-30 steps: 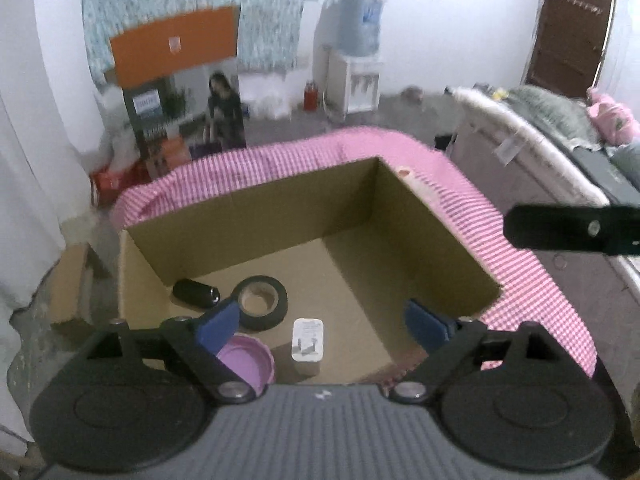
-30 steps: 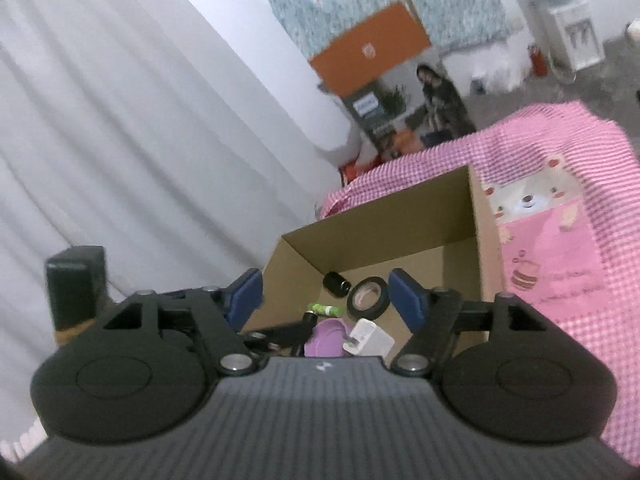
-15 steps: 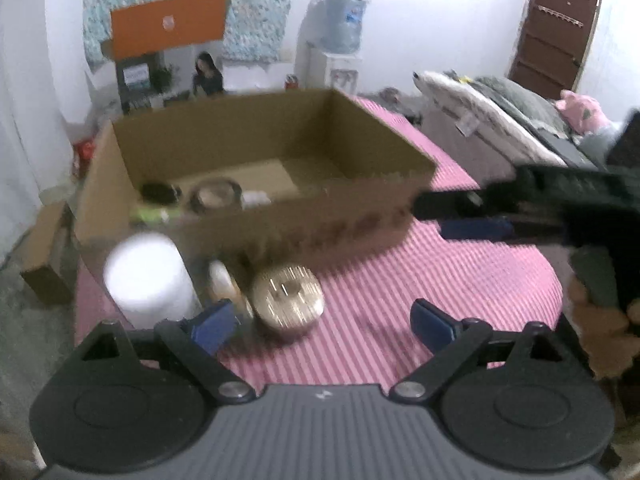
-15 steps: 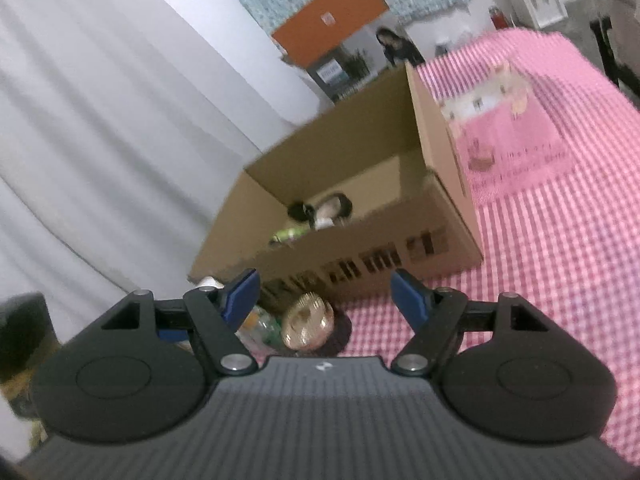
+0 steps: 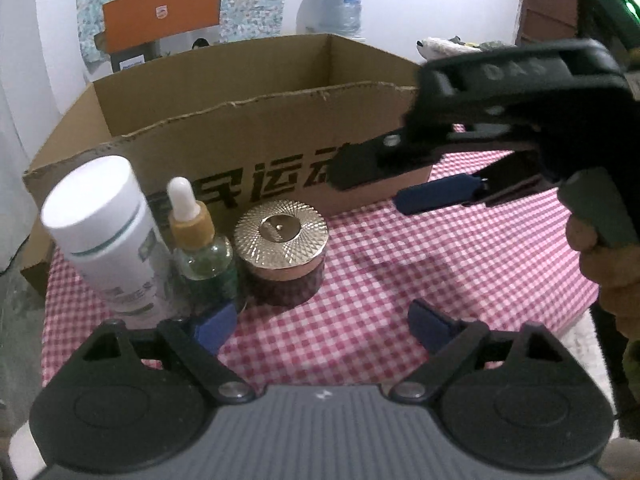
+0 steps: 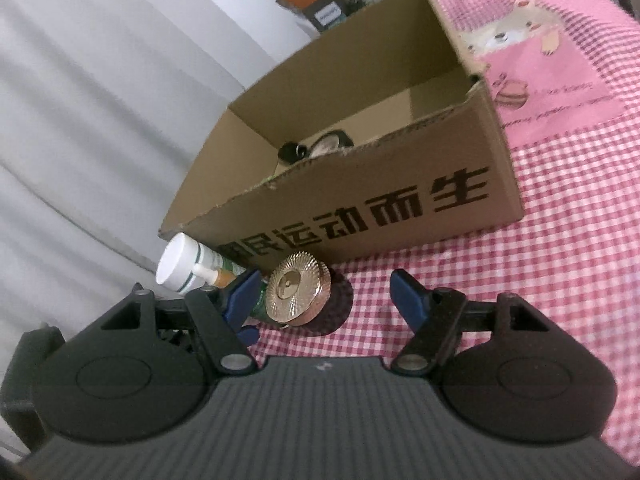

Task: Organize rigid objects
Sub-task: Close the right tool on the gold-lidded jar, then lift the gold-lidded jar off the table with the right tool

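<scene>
A gold-lidded dark jar (image 5: pixel 282 256), a dropper bottle (image 5: pixel 200 248) and a white bottle (image 5: pixel 108 232) stand on the pink checked cloth in front of a cardboard box (image 5: pixel 248 128). My left gripper (image 5: pixel 320 326) is open and empty, just short of the jar. My right gripper (image 6: pixel 326 296) is open and empty, above and right of the jar (image 6: pixel 298 294); it shows in the left wrist view (image 5: pixel 384 184). The box (image 6: pixel 360 208) holds a black tape roll (image 6: pixel 332 142) and a small black object (image 6: pixel 294 152).
A white curtain (image 6: pixel 100 100) hangs left of the table. The pink cloth (image 6: pixel 580 240) has a bear patch to the right of the box. An orange box (image 5: pixel 160 16) and a water dispenser (image 5: pixel 340 4) stand behind.
Both grippers pulled back from over the box and dropped low in front of it. The jar and bottles came into view. Both stay open.
</scene>
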The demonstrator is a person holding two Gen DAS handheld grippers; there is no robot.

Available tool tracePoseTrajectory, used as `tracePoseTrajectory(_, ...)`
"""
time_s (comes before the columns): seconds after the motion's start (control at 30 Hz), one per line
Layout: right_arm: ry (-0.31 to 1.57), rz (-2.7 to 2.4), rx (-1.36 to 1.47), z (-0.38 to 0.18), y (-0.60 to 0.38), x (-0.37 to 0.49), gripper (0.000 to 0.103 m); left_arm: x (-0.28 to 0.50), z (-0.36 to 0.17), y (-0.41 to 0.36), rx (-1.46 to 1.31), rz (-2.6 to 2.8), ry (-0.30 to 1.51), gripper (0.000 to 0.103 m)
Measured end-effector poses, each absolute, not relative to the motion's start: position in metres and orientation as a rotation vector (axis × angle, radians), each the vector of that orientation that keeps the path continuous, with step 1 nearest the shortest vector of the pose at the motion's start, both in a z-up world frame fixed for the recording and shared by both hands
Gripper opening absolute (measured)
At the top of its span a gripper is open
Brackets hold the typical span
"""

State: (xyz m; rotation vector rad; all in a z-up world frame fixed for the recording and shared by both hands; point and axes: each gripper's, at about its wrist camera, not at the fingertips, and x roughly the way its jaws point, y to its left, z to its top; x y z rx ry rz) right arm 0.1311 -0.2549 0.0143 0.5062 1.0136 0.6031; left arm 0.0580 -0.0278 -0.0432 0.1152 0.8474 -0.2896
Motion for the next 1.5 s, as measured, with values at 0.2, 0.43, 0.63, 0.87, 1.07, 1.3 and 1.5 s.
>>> tracePoseTrajectory(0.2, 1.065, 0.634, 0.48, 0.001, -0.234, 0.144, 0.055, 0.064, -0.053, -0.037, 0.168, -0.316, 0.813, 0.092)
tracePoseTrajectory(0.43, 1.1, 0.667, 0.455, -0.012, -0.221, 0.159, 0.046, 0.072, -0.064, -0.039, 0.161, -0.306, 0.795, 0.092)
tracePoseTrajectory(0.63, 1.111, 0.716, 0.446, -0.014, -0.218, 0.163, 0.046, 0.076, -0.065, -0.044, 0.161, -0.326, 0.784, 0.092)
tracePoseTrajectory(0.87, 1.098, 0.698, 0.439, -0.012, -0.234, 0.157, 0.047, 0.078, -0.062, -0.07, 0.187, -0.377, 0.781, 0.092)
tracePoseTrajectory(1.07, 1.088, 0.629, 0.468, -0.011, -0.263, 0.145, 0.048, 0.077, -0.059, -0.102, 0.234, -0.463, 0.768, 0.092)
tracePoseTrajectory(1.3, 1.074, 0.554, 0.499, -0.011, -0.294, 0.133, 0.048, 0.078, -0.058, -0.127, 0.244, -0.529, 0.762, 0.092)
tracePoseTrajectory(1.5, 1.062, 0.541, 0.545, -0.011, -0.309, 0.129, 0.049, 0.083, -0.054, -0.126, 0.259, -0.493, 0.743, 0.092)
